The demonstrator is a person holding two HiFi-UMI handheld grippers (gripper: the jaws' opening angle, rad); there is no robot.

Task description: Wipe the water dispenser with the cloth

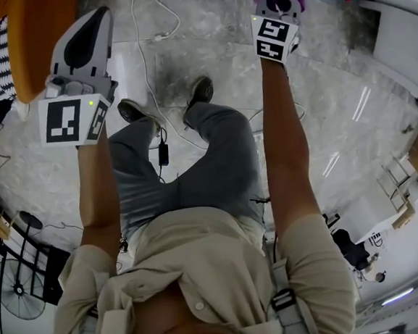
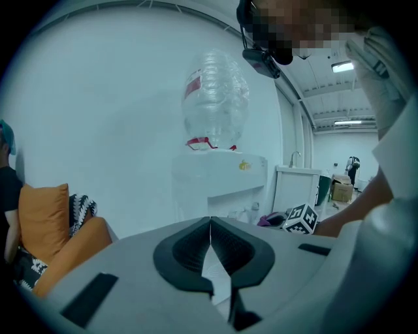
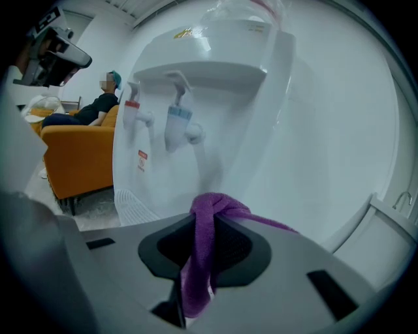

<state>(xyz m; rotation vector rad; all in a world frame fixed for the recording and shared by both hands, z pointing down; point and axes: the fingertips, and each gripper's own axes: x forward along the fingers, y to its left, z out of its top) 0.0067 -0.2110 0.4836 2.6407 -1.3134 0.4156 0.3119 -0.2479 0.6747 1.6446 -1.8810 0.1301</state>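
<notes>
Close by the water dispenser (image 3: 215,85), we pinch a purple cloth (image 3: 198,274) in the right gripper (image 3: 204,218) fingers; the left gripper (image 2: 210,225) fingers touch, empty.

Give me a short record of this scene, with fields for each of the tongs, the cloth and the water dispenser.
water dispenser: white, upright, clear bottle on top, red tap and blue tap
left tongs: shut, empty
right tongs: shut on the purple cloth
purple cloth: bunched over the jaw tips, near the dispenser's front; contact unclear
nearby: orange armchair beside the dispenser
</notes>
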